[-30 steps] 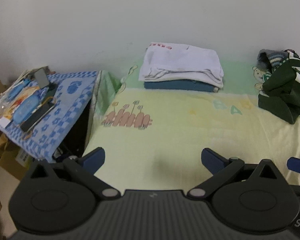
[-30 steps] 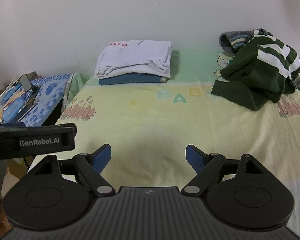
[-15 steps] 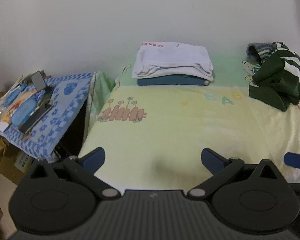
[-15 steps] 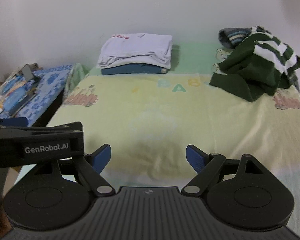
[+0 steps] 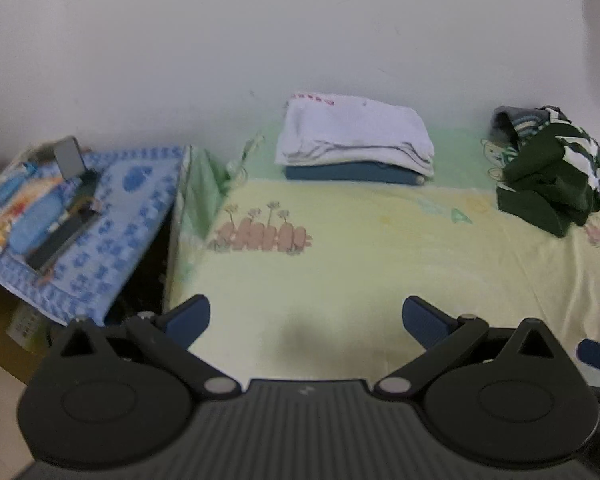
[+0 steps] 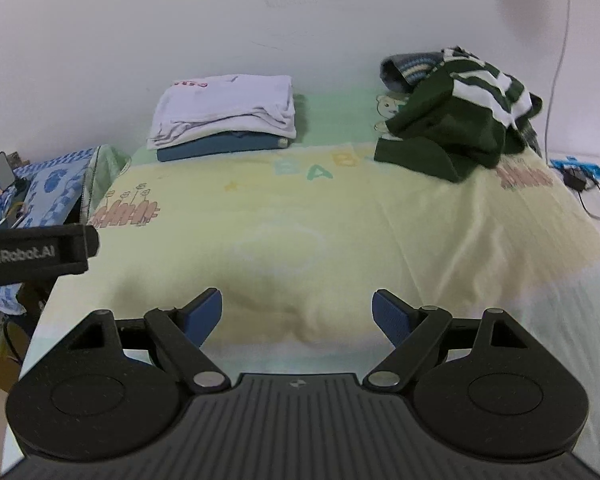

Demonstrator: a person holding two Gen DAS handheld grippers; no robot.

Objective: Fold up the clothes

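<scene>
A crumpled dark green garment with white stripes point(image 6: 464, 124) lies in a heap at the back right of the bed, on top of a grey-blue knit piece point(image 6: 408, 68); it also shows in the left wrist view point(image 5: 556, 172). A folded white garment point(image 6: 228, 108) rests on a folded blue one point(image 6: 220, 146) at the back middle, also seen in the left wrist view point(image 5: 352, 132). My left gripper point(image 5: 306, 316) is open and empty above the bed's near edge. My right gripper point(image 6: 296, 312) is open and empty, to its right.
The bed has a yellow-green printed sheet point(image 6: 300, 216). A side table with a blue patterned cloth point(image 5: 100, 216) stands left of the bed, carrying a phone point(image 5: 70, 156) and small items. Cables and a charger point(image 6: 576, 178) lie on the floor at right. A white wall is behind.
Both grippers have drawn back and risen from the bed, so the clothes look smaller and farther. Both stay open and empty.
</scene>
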